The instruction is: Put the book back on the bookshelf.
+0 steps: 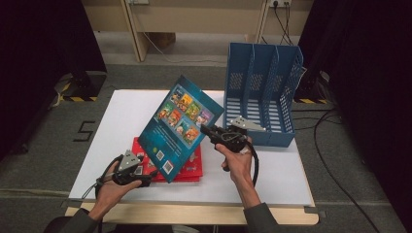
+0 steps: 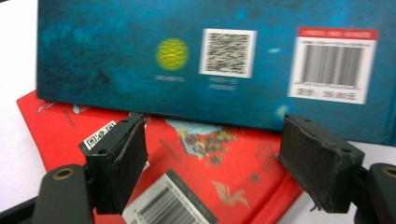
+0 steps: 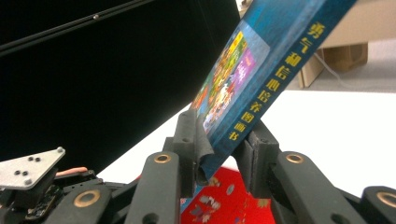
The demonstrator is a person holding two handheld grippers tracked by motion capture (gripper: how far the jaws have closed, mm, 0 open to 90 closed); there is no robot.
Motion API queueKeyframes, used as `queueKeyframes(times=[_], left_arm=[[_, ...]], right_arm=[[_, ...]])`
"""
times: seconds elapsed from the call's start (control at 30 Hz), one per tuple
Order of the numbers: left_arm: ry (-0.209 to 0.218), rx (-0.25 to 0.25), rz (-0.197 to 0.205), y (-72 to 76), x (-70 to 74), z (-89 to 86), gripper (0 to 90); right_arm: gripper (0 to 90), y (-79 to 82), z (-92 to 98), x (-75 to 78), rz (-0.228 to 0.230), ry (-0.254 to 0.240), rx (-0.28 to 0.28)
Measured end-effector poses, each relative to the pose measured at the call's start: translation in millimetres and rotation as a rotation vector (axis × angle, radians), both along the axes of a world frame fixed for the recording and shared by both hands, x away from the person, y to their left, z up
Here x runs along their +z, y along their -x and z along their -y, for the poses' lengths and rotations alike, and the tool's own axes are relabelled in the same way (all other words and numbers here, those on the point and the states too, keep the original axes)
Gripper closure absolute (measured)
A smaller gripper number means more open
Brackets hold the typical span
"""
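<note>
I'm running this one from the desk, so here's the layout, big stuff first. The white table (image 1: 272, 170) takes up the middle of the high view, and the blue file rack (image 1: 262, 92) stands at its upper right, slots facing me. The blue book (image 1: 180, 127) is tipped up in the centre of the frame, its long axis running from lower left to upper right, with its low corner over the red book (image 1: 194, 167) lying flat underneath.

The right gripper (image 1: 210, 131) sits just right of centre and has the blue book by its spine edge, jaws pinched onto it. The rack is to the upper right of that grip, so I reckon the right hand carries the book there; it's much nearer than the left.

The left gripper (image 1: 145, 180), at the lower left, has its jaws spread and nothing between them.

The right gripper view shows the spine lettering and the pads squeezing the cover. The left gripper view instead gives me the back cover's barcodes and the gap over the red book.
</note>
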State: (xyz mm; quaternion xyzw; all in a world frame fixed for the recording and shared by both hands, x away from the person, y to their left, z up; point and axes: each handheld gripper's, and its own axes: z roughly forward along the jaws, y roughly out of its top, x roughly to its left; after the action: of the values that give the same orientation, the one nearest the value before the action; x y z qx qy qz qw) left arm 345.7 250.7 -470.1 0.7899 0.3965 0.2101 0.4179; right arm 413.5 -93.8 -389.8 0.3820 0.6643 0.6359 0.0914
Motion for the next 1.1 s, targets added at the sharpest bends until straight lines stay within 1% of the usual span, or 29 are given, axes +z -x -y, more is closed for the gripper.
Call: queueKeyframes(times=[0.1,0.17,0.2,0.23,0.27,0.33,0.37,0.4,0.43,0.47,0.5,0.57,0.6,0.67,0.7,0.73,0.8,0.83,0.87,0.9,0.97,1.0,1.07,1.1], left_arm=[[0.033,0.028,-0.001,-5.0,0.9,-6.5,21.3],[0.043,0.041,0.0,-8.6,1.1,-10.9,21.2],[0.049,0.048,-0.002,-10.0,1.3,-13.5,20.9],[0.054,0.055,0.0,-10.9,1.3,-15.2,20.8],[0.057,0.062,-0.002,-11.7,1.8,-17.5,20.8],[0.063,0.074,0.0,-13.3,2.6,-23.0,20.6],[0.067,0.085,0.0,-13.9,2.8,-26.6,20.4],[0.083,0.104,-0.007,-15.4,3.5,-35.0,19.8],[0.083,0.104,-0.007,-15.4,3.5,-35.0,19.5],[0.099,0.12,-0.015,-16.5,4.0,-41.7,19.0],[0.106,0.13,-0.02,-17.4,4.1,-47.3,19.0],[0.107,0.16,-0.025,-18.2,4.1,-59.0,18.1],[0.108,0.174,-0.028,-18.7,3.9,-64.9,18.0],[0.091,0.204,-0.028,-19.8,2.8,-76.9,17.9],[0.084,0.234,-0.035,-20.2,1.4,-87.7,17.8],[0.084,0.234,-0.035,-20.2,1.4,-87.7,17.8],[0.062,0.259,-0.045,-20.4,-1.5,-99.3,17.8],[0.004,0.273,-0.054,-21.8,-5.1,-106.5,17.6],[0.004,0.273,-0.054,-21.8,-5.1,-106.5,17.7],[-0.021,0.288,-0.063,-22.9,-7.3,-111.5,17.7],[-0.034,0.292,-0.087,-24.0,-10.0,-117.3,17.6],[-0.041,0.298,-0.089,-24.4,-12.0,-118.9,17.6],[-0.057,0.291,-0.108,-25.1,-15.6,-121.8,17.6],[-0.047,0.285,-0.121,-25.8,-18.4,-123.5,17.7]], right_arm=[[73.2,-0.4,2.8,9.6,0.029,0.01,0.006],[73.8,-1.0,5.0,16.6,0.044,0.03,0.007],[74.8,-1.1,7.5,25.0,0.074,0.047,0.012],[75.2,-0.9,8.2,28.0,0.087,0.053,0.015],[75.2,-0.9,8.2,28.0,0.087,0.053,0.015],[76.0,1.3,9.7,37.3,0.122,0.083,0.024],[76.3,2.6,10.1,42.6,0.144,0.105,0.029],[78.2,6.0,12.4,53.8,0.179,0.13,0.037],[78.2,6.0,12.4,53.8,0.179,0.13,0.037],[80.0,8.4,14.2,60.5,0.2,0.14,0.051],[80.0,8.4,14.2,60.5,0.2,0.14,0.051],[81.4,11.5,15.6,65.4,0.218,0.148,0.063],[81.9,13.1,16.1,66.7,0.22,0.144,0.068],[82.1,16.4,16.5,67.3,0.227,0.15,0.075],[82.4,18.1,15.6,65.6,0.236,0.135,0.076],[82.4,18.1,15.6,65.6,0.236,0.135,0.076],[82.4,20.3,14.5,64.8,0.234,0.128,0.074],[82.5,22.4,12.6,64.9,0.243,0.13,0.077],[82.5,23.7,12.0,64.9,0.24,0.133,0.077],[82.5,23.7,12.0,64.9,0.24,0.133,0.077],[82.2,27.7,9.1,65.4,0.239,0.138,0.069],[82.2,29.0,8.2,65.7,0.254,0.15,0.069],[82.2,31.3,5.8,64.6,0.267,0.148,0.07],[81.9,33.9,3.6,64.3,0.266,0.152,0.063]])
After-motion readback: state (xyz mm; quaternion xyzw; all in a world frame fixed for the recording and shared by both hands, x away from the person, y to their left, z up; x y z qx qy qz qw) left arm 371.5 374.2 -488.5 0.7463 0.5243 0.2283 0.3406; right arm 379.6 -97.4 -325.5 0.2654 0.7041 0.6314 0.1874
